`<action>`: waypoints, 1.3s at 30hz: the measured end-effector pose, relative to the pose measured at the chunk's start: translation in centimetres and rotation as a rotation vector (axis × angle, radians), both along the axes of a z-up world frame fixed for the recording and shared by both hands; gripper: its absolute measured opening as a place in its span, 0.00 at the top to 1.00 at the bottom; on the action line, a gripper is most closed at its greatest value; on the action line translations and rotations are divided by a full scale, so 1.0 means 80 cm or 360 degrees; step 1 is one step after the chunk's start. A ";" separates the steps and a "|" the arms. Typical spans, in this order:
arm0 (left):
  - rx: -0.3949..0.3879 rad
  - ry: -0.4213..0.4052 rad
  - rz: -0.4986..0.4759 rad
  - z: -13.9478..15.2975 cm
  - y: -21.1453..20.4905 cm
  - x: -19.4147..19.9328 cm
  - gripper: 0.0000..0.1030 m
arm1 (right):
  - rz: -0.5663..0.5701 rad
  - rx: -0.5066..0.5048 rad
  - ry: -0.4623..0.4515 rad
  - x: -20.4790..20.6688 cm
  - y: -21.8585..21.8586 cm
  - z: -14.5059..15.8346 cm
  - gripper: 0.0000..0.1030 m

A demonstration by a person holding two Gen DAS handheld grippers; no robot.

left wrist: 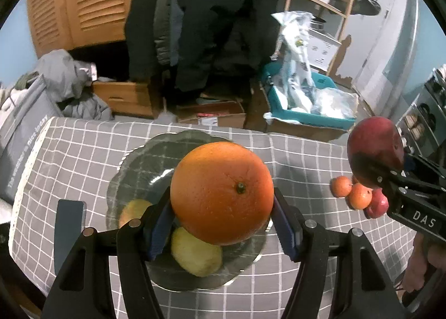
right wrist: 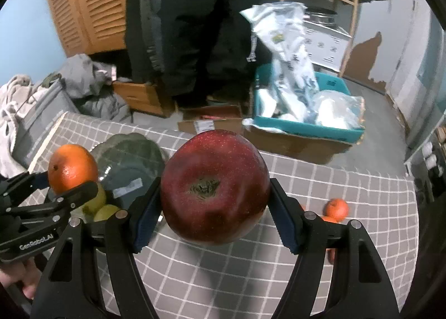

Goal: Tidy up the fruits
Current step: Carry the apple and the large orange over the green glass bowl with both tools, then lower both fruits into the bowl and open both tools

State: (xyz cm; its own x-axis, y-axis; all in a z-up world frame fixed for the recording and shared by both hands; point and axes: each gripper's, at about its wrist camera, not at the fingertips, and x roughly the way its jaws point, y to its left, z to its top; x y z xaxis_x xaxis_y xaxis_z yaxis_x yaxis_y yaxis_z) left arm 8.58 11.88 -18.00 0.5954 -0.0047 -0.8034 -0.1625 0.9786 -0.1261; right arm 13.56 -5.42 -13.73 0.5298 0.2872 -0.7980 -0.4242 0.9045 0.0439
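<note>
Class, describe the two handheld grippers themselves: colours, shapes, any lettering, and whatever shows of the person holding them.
Both grippers, left gripper and right gripper, are black, angular frames with silver rivets and blue ridged finger pads. White lettering reads "DAS" on the right one and "GenRoboLAI" (roughly) on the left. Bare fingers show beneath each; no sleeves or cables are visible.
</note>
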 end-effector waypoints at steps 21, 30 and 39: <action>-0.0055 0.0233 0.0147 -0.076 0.096 0.024 0.35 | 0.0182 0.0019 0.0172 0.016 0.107 -0.049 0.30; -0.0111 0.0294 0.0186 -0.100 0.107 0.026 0.35 | 0.0190 0.0016 0.0222 0.022 0.122 -0.064 0.30; -0.0083 0.0317 0.0157 -0.103 0.102 0.032 0.31 | 0.0190 0.0013 0.0248 0.025 0.126 -0.073 0.30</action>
